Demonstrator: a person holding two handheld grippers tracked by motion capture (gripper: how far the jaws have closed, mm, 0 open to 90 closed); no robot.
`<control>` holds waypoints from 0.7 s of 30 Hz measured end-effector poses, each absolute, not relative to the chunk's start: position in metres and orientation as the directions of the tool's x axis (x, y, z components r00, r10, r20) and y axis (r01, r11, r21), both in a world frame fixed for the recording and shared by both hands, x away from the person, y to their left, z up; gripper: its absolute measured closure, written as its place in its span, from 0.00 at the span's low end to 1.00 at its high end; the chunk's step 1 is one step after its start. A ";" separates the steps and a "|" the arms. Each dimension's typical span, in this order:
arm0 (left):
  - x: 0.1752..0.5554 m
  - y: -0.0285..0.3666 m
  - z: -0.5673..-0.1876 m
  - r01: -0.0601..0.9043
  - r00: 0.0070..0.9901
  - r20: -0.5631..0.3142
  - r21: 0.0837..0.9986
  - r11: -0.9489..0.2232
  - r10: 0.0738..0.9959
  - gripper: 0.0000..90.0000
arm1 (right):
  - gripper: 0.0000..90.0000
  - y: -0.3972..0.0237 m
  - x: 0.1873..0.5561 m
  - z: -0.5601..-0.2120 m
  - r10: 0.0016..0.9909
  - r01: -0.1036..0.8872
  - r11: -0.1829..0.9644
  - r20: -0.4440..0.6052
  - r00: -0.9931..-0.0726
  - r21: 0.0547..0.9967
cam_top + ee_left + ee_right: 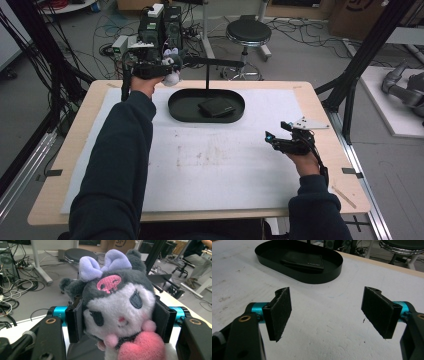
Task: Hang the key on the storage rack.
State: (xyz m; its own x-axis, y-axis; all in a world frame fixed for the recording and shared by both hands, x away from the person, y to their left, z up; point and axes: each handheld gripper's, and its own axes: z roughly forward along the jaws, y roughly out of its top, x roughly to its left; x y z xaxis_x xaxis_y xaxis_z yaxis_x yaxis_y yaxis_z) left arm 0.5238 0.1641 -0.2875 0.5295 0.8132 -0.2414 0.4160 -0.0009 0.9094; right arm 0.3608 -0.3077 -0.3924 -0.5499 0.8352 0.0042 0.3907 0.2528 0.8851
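plush toy point(117, 312) body cut off below, jaws hiding its sides

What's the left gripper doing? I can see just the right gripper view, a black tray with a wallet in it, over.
Observer: The left gripper is shut on a plush toy, its pads pressing the toy's head from both sides.
Operator: What does the toy look like?
Observer: Grey and white, with a purple bow and a pink heart at its front.
Operator: Where is it relative to the tray?
Observer: In the high view it is held off the table, beyond the left end of the tray.
Operator: And the wallet?
Observer: The wallet lies in the tray's right half.
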 end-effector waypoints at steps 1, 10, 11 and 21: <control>0.526 0.164 -0.288 0.411 0.522 -0.235 0.911 -0.001 0.820 0.42 | 0.27 -0.308 0.361 -0.392 0.835 0.391 0.254 0.003 -0.550 0.885; 0.525 0.178 -0.317 0.470 0.406 -0.205 0.883 -0.011 0.891 0.42 | 0.27 -0.311 0.358 -0.393 0.839 0.397 0.258 0.000 -0.545 0.881; 0.524 0.179 -0.321 0.473 0.397 -0.203 0.881 -0.010 0.895 0.42 | 0.28 -0.311 0.358 -0.393 0.838 0.398 0.258 0.000 -0.545 0.880; 0.528 0.159 -0.347 0.495 0.396 -0.112 0.862 -0.109 0.911 0.41 | 0.28 -0.309 0.358 -0.395 0.835 0.400 0.275 -0.011 -0.550 0.874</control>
State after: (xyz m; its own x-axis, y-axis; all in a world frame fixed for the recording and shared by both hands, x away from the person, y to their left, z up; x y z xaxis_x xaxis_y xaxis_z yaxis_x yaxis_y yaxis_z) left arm 0.5281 0.1590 -0.3468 0.3964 0.9112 -0.1125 0.4947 -0.1088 0.8623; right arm 0.3579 -0.3093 -0.3946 -0.5497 0.8353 -0.0110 0.4000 0.2747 0.8744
